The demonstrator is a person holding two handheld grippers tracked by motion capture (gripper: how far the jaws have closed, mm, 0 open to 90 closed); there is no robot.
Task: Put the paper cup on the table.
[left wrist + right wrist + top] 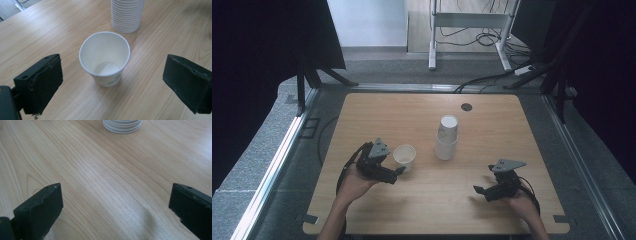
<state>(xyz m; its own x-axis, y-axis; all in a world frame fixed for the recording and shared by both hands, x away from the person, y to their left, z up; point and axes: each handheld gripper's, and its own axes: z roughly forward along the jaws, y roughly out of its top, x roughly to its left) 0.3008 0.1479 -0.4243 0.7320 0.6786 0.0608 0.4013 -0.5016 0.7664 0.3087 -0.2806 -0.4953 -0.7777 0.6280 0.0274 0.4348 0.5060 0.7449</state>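
1. A single white paper cup (404,156) stands upright and empty on the wooden bench (427,210), left of the middle.
2. The left hand-held gripper (398,171) sits just beside this cup, jaws spread wide; in the left gripper view the cup (105,58) stands between them, touching neither.
3. A stack of cups (447,137) stands near the bench's middle, close to the single cup.
4. The right hand-held gripper (479,190) rests low at the right, jaws spread, holding nothing, well apart from the stack.

A light wooden desk (377,107) is seen at centre frame, set on grey carpet (257,150). Black curtains (257,40) fill both upper corners; a white table frame (467,22) and tangled cables (484,37) lie at top centre.
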